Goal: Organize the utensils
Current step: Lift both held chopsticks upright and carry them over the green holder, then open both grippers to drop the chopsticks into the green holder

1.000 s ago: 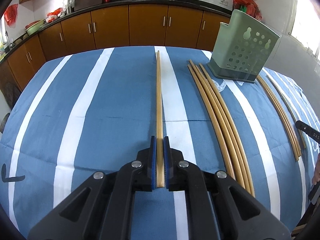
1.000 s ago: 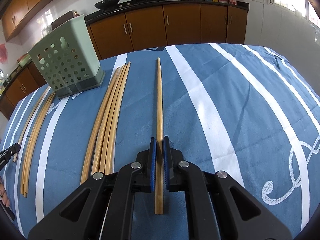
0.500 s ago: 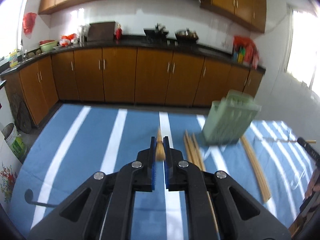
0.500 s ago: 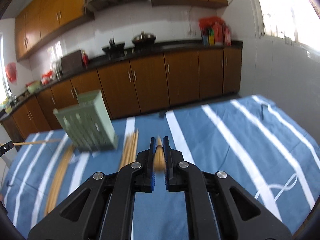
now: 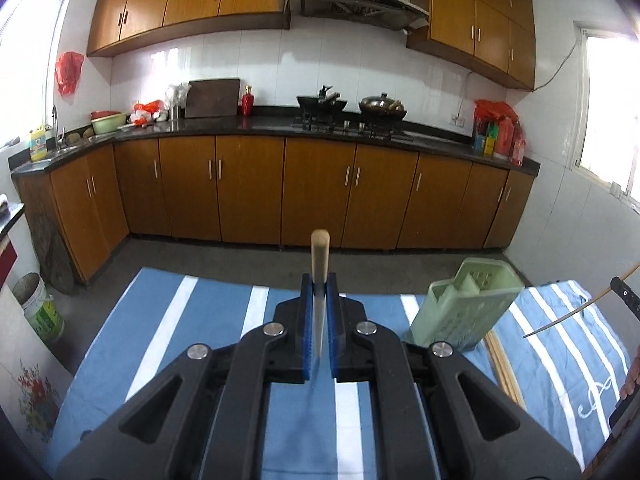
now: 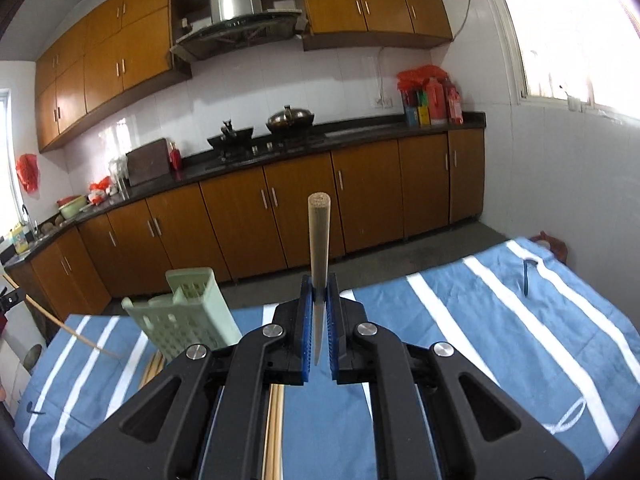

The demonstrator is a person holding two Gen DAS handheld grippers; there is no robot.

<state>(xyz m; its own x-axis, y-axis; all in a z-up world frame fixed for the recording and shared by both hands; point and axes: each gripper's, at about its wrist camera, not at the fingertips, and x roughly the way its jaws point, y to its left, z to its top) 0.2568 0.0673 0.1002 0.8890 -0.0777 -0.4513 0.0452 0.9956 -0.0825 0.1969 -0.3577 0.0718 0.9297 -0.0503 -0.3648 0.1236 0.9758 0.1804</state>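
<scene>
My left gripper (image 5: 319, 286) is shut on a bamboo chopstick (image 5: 320, 256) that points forward, lifted above the blue striped tablecloth (image 5: 200, 320). My right gripper (image 6: 319, 286) is shut on another bamboo chopstick (image 6: 319, 232), also lifted. The green perforated utensil holder (image 5: 464, 312) stands on the table right of the left gripper; in the right wrist view the holder (image 6: 184, 312) is to the left. Loose chopsticks lie beside the holder (image 5: 500, 356) and under the right gripper (image 6: 274, 420). The right gripper with its chopstick shows at the left view's right edge (image 5: 576, 312).
Brown kitchen cabinets (image 5: 320, 192) and a dark counter with woks (image 5: 352, 108) run behind the table. A white bucket (image 5: 38, 308) stands on the floor at left. A wooden stool (image 6: 554, 246) stands past the table's far right corner.
Both grippers have lifted their chopsticks off the table and tilted upward, so the view now shows the cabinets and wall. The holder has shifted lower in both views.
</scene>
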